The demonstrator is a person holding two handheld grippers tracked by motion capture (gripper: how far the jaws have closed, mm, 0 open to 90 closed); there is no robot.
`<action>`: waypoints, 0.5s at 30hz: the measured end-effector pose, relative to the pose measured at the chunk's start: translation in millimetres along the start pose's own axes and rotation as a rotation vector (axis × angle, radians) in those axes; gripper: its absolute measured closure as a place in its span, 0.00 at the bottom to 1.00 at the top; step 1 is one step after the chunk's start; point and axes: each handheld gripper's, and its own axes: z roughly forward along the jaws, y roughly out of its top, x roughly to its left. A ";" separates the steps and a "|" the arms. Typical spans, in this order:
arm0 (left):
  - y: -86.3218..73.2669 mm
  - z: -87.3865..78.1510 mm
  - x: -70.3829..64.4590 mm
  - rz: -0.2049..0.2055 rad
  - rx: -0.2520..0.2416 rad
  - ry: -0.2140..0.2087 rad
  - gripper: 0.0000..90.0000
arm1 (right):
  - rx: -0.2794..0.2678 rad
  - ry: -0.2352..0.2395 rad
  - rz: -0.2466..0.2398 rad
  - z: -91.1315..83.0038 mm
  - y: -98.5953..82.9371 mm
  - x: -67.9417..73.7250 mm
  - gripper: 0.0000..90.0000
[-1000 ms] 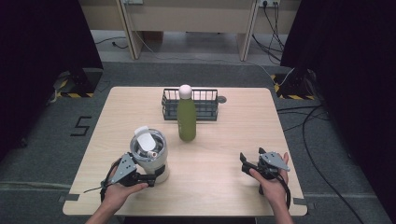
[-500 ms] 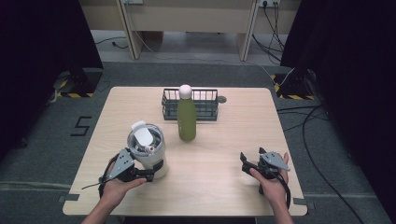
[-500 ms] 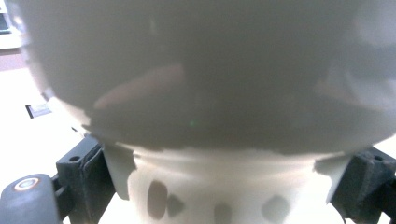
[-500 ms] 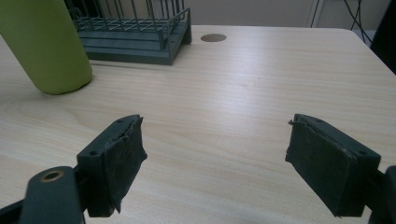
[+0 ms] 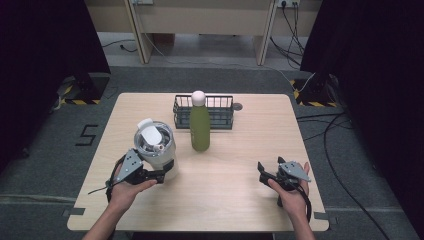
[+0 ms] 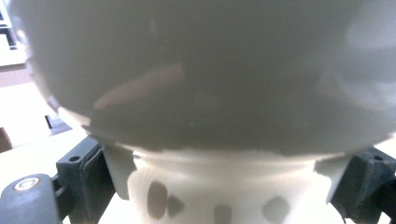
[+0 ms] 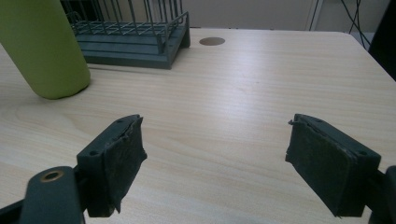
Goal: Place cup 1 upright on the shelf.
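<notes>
Now your left gripper (image 5: 159, 176) is clamped on the narrow base of the white tumbler (image 5: 154, 149), one jaw on each side of it, as the left gripper view shows with the tumbler's (image 6: 201, 93) wide body looming just above. The tumbler stands at the table's (image 5: 240, 200) front left with its lid on and tilts a little toward you. Your right gripper (image 5: 262, 172) rests at the front right, jaws spread wide apart over bare wood with nothing between them (image 7: 212, 154). Further back, the green bottle (image 5: 199, 122) stands upright near the middle, just in front of the dark wire basket (image 5: 220, 111).
</notes>
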 end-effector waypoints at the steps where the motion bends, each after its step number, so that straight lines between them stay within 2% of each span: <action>1: 1.1 1.1 1.7 0.000 -0.003 0.005 0.11 | 0.000 -0.004 -0.005 -0.1 0.4 -0.3 0.20; 5: 4.0 6.0 7.0 -0.012 -0.012 0.018 0.11 | -0.003 -0.012 0.014 -1.1 1.7 -0.1 0.20; 15: 6.7 16.2 12.6 -0.008 -0.008 0.030 0.11 | -0.005 -0.011 0.001 -2.5 1.9 1.1 0.20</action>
